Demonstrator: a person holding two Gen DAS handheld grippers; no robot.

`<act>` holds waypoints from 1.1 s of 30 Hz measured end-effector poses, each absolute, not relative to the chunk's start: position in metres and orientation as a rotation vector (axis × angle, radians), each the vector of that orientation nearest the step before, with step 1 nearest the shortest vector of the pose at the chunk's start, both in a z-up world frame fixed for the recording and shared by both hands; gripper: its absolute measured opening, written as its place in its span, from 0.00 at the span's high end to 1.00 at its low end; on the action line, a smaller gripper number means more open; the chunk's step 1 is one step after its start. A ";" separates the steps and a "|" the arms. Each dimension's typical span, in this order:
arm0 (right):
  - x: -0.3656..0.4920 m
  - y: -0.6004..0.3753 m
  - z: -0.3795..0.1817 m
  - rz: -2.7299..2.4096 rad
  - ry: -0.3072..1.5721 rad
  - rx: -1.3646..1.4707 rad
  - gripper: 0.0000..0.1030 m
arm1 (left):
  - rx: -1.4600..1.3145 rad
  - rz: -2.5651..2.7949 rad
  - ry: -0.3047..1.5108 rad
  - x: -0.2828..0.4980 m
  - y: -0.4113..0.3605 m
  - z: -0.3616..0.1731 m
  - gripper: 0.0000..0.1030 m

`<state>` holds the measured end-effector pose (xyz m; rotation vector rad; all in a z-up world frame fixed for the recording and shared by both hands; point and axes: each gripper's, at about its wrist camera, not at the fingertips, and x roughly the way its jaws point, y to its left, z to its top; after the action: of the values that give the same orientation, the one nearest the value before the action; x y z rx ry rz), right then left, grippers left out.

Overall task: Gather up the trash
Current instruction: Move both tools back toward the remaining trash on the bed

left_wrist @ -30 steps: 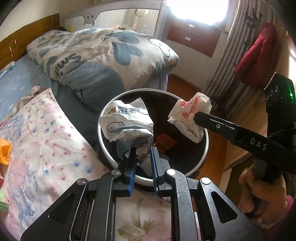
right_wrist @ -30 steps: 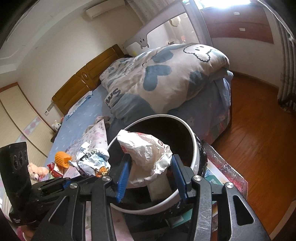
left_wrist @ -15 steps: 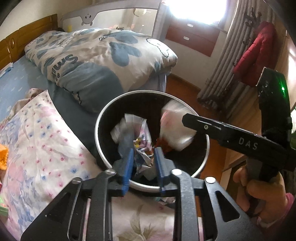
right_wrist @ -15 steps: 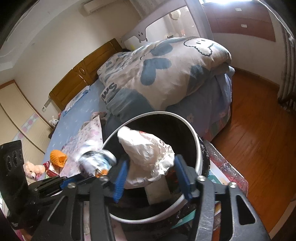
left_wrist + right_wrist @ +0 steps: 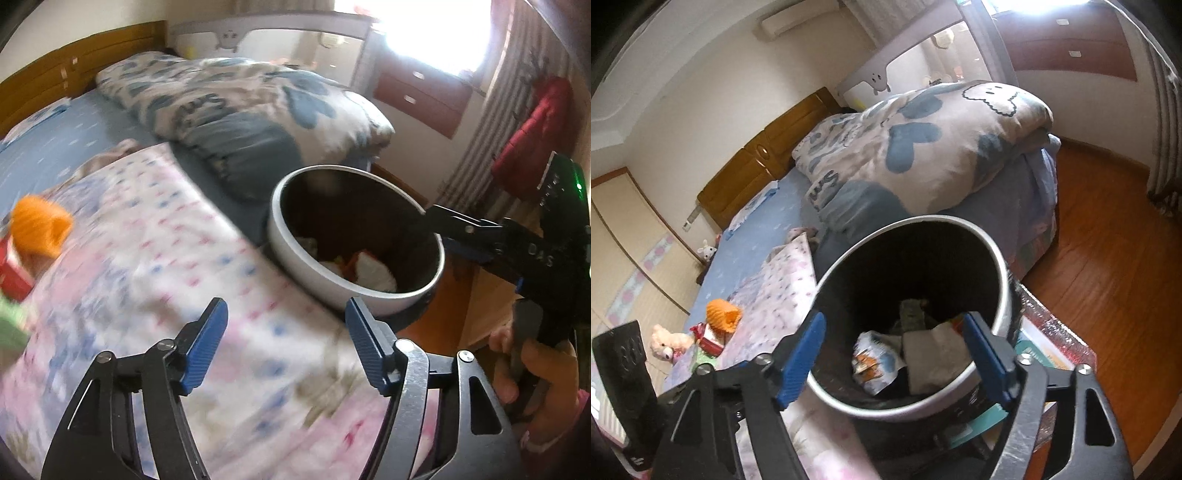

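My left tool (image 5: 286,341) was opening, its 2 blue pads wide apart with nothing between them, over the floral bedcover (image 5: 155,266). The trash bin (image 5: 291,254) stood ahead of it and to its right. My right tool (image 5: 894,354) was opening too, empty, directly above the bin's mouth (image 5: 1001,266). Crumpled wrappers (image 5: 875,363) lay at the bottom, below the pads. An orange knitted thing (image 5: 723,315) sat on the bed, left of that tool.
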<state>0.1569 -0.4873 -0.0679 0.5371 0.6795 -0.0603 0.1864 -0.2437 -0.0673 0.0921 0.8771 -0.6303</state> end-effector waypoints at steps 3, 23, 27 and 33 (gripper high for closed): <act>0.153 -0.473 -0.067 -0.039 0.672 0.530 0.16 | 0.066 -0.583 0.878 0.181 -0.219 -0.070 0.32; 0.173 -0.351 -0.072 0.182 0.731 0.410 0.15 | -0.092 -0.301 0.871 0.167 -0.078 -0.078 0.30; 0.181 -0.335 -0.075 0.219 0.750 0.393 0.14 | -0.115 -0.241 0.870 0.172 -0.062 -0.081 0.27; 0.195 -0.319 -0.077 0.253 0.752 0.375 0.10 | -0.128 -0.136 0.868 0.195 -0.052 -0.082 0.23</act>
<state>0.1945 -0.3188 -0.0774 0.3751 0.7521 0.2532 0.1949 -0.0522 -0.0819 -0.1276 0.8682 -0.1360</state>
